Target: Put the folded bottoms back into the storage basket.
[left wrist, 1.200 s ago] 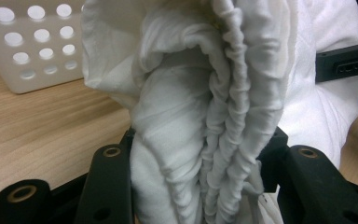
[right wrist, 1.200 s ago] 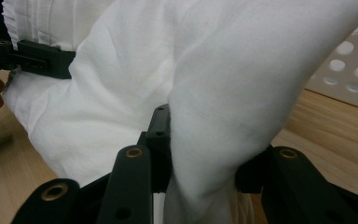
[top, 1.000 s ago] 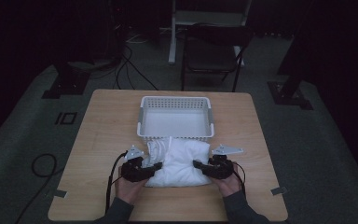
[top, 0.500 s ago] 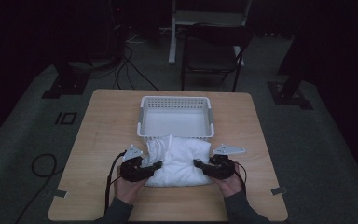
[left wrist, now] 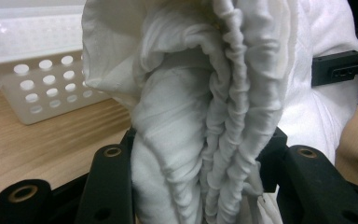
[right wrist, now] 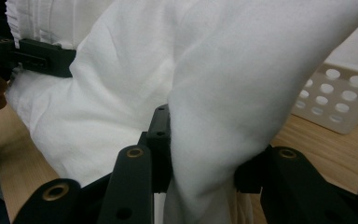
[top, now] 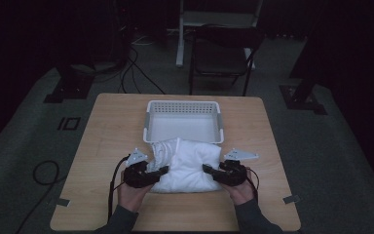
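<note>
1. The room is dark: a grey floor, cables trailing at the left, a black chair (top: 226,53) beyond the table and stand feet at both sides.
2. The table (top: 107,126) is pale wood with small tape marks near its front corners.
3. A white perforated basket (top: 184,105) sits at the middle, towards the far edge, and looks empty inside.
4. A bundled white cloth (top: 187,163) lies on the table just in front of the basket, its far edge touching or overlapping the near rim.
5. The left gripper (top: 161,170) clamps the cloth's left side; in the left gripper view a gathered, ruched fold (left wrist: 200,140) is squeezed between its jaws.
6. The right gripper (top: 208,168) clamps the right side; in the right gripper view a thick smooth fold (right wrist: 205,140) is pinched between its jaws.
7. Judged from this, the cloth is bundled and gripped at both ends, so the grasp seems done.
8. What seems left is lifting the bundle over the rim, setting it in the basket and letting go.
</note>
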